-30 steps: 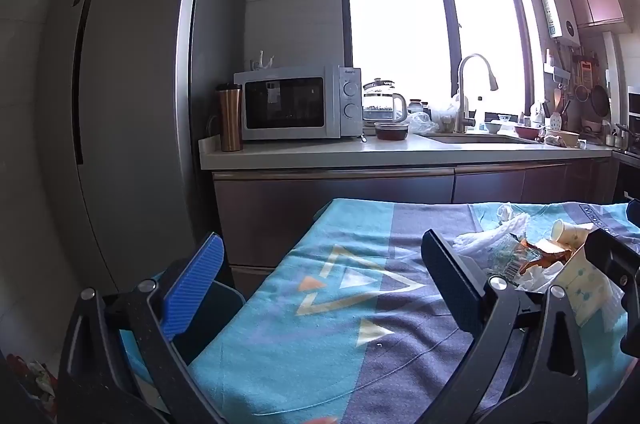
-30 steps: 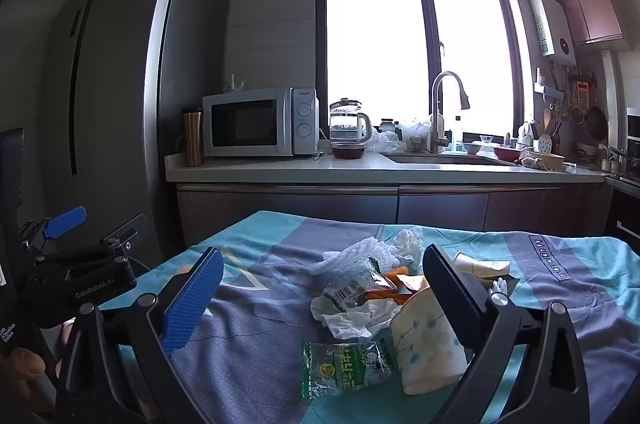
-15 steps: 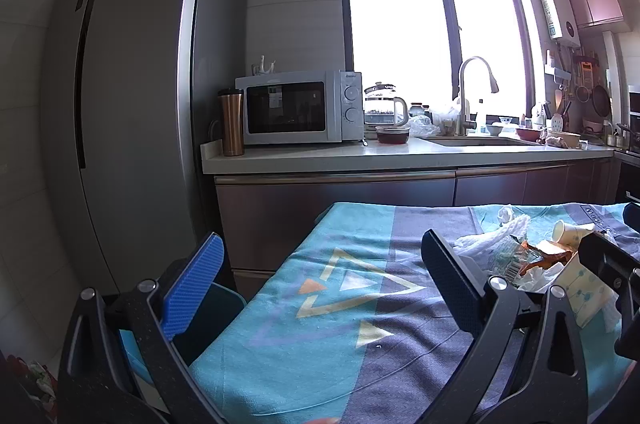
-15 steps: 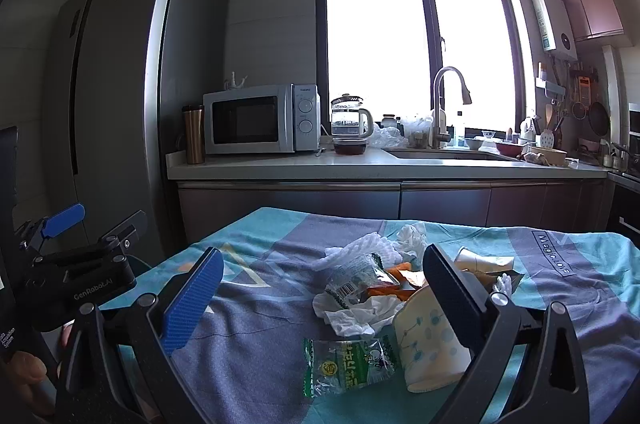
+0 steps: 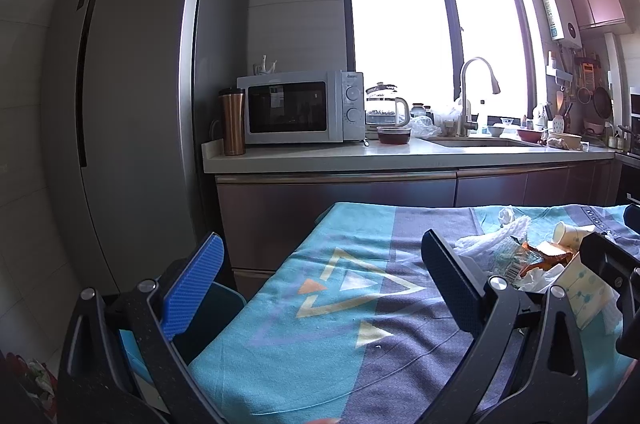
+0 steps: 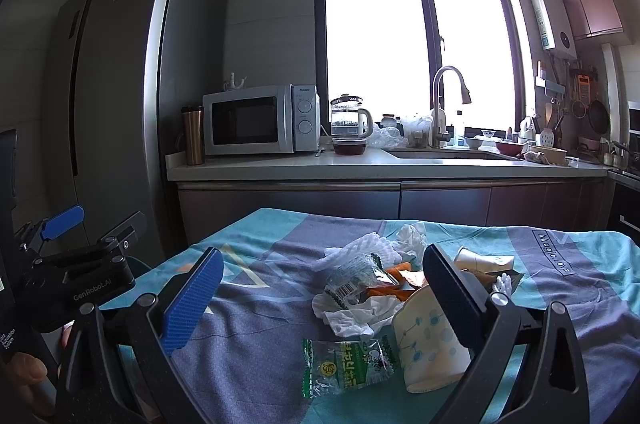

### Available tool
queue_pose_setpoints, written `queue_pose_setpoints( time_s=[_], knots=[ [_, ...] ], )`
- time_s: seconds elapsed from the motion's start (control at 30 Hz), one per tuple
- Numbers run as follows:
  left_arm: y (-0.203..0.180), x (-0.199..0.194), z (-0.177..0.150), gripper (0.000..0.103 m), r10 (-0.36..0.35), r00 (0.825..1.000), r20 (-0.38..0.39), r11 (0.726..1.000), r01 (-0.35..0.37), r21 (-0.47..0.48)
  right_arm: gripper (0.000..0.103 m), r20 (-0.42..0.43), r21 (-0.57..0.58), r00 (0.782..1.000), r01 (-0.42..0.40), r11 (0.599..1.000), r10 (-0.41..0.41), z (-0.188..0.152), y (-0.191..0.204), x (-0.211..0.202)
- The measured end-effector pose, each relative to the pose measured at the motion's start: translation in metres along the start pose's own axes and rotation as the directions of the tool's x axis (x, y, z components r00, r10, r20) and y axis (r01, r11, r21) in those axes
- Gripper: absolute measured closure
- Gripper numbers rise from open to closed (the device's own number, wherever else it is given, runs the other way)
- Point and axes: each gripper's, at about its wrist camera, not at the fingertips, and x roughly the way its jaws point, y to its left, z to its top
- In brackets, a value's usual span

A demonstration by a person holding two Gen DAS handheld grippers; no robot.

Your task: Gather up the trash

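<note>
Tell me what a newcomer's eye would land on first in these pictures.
First the heap of trash on the blue patterned tablecloth: crumpled tissues, wrappers, a tipped paper cup and a green snack packet nearest the camera. The right gripper hangs open just before it, and the left gripper is open over the bare cloth. Behind glares the bright window above the counter with its white microwave.

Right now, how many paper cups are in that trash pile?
2: a patterned cup on its side at the near edge, a plain cup lying behind it. The pile may hide more.
</note>
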Motion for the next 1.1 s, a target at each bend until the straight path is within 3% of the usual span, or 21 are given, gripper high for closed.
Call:
queue_pose_setpoints(
  time_s=[1.1],
  knots=[
    [-0.011,0.004,-0.004,0.006,-0.027,1.0,-0.016,1.0,0.027,0.001,0.007,-0.006,0.014,1.0,-0.015,1.0,0.015,-0.001,-0.008,0.002]
  ],
)
